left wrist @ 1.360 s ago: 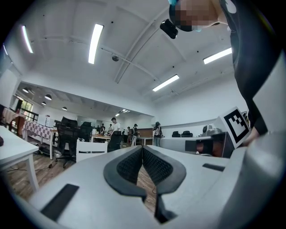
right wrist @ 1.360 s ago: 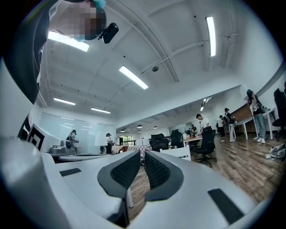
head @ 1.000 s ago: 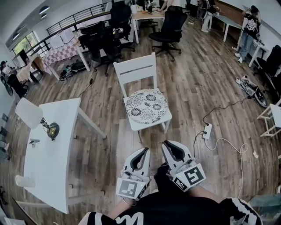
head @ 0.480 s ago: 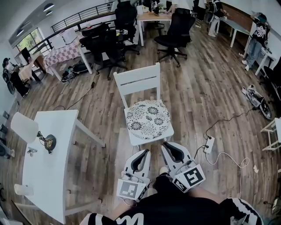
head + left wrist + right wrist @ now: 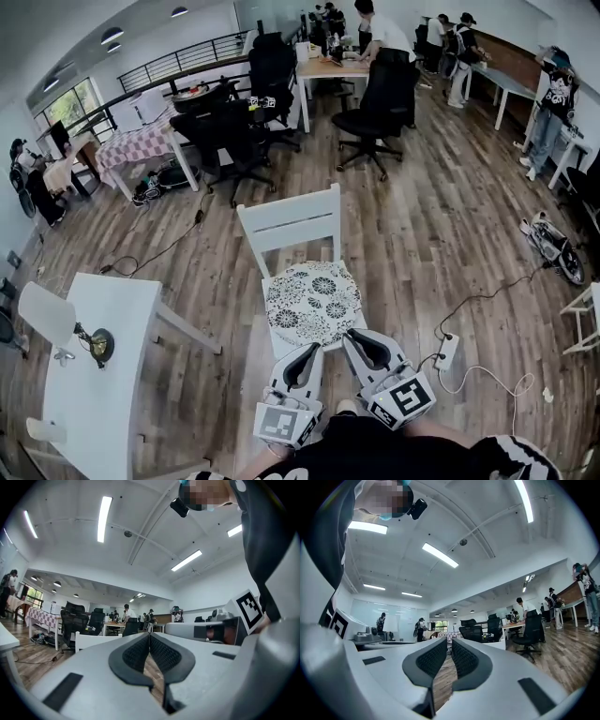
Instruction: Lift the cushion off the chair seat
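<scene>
With my left gripper (image 5: 304, 349) and right gripper (image 5: 362, 337) both closed and empty, the cushion (image 5: 312, 302) lies just ahead on the chair (image 5: 289, 223) seat; it looks soft, light and floppy, so I'd pinch its near edge.

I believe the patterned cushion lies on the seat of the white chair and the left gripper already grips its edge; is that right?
Not quite: the left gripper grips nothing; the left gripper view shows its jaws together and empty. The patterned cushion does lie on the seat of the white chair.
</scene>
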Motion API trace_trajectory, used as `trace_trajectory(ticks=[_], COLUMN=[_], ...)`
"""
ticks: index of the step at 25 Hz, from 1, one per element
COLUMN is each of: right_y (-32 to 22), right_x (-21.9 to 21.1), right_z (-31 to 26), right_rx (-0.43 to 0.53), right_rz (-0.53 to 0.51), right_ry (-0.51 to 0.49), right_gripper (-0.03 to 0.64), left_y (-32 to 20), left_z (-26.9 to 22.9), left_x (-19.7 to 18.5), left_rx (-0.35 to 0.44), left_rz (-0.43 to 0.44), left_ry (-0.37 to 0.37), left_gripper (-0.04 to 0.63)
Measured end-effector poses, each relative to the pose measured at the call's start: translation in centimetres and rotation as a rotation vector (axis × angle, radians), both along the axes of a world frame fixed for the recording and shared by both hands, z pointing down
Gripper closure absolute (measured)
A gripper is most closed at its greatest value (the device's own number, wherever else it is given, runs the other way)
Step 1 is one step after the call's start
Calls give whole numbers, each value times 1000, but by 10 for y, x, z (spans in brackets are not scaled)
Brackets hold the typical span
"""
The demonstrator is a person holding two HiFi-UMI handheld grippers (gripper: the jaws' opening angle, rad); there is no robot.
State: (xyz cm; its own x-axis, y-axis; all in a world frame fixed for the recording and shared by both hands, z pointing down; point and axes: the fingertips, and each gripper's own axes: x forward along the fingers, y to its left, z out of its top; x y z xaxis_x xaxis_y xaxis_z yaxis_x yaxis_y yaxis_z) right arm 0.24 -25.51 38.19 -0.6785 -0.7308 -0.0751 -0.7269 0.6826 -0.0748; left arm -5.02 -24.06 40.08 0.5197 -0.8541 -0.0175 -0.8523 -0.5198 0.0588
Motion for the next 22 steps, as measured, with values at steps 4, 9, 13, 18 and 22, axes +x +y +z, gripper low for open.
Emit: trace_trajectory(ticks=[4,9,13,18,22], right_y=[-20,-45,-58,-66,-76], right_x=[6,15,16,10,-1], right_z=[4,10,15,28,40], right_rx=[-3,-17,-28,-70,-100], right_rz=[-15,-21,-31,-59,-78], right_ry=[3,3,-9,-9,5], right_gripper=[572,572,572,572,572], left_y=[-21,-43,-55,-62,-72], left_z=[5,10,13,23,31], left_x=[5,12,9,3,-6], left_rx=[-9,-20,-22,-52,-69], left_rz=[-15,-27,-55,-81,-98], left_ry=[2,-3,-8,-16,-6], left_gripper=[589,589,589,590,589])
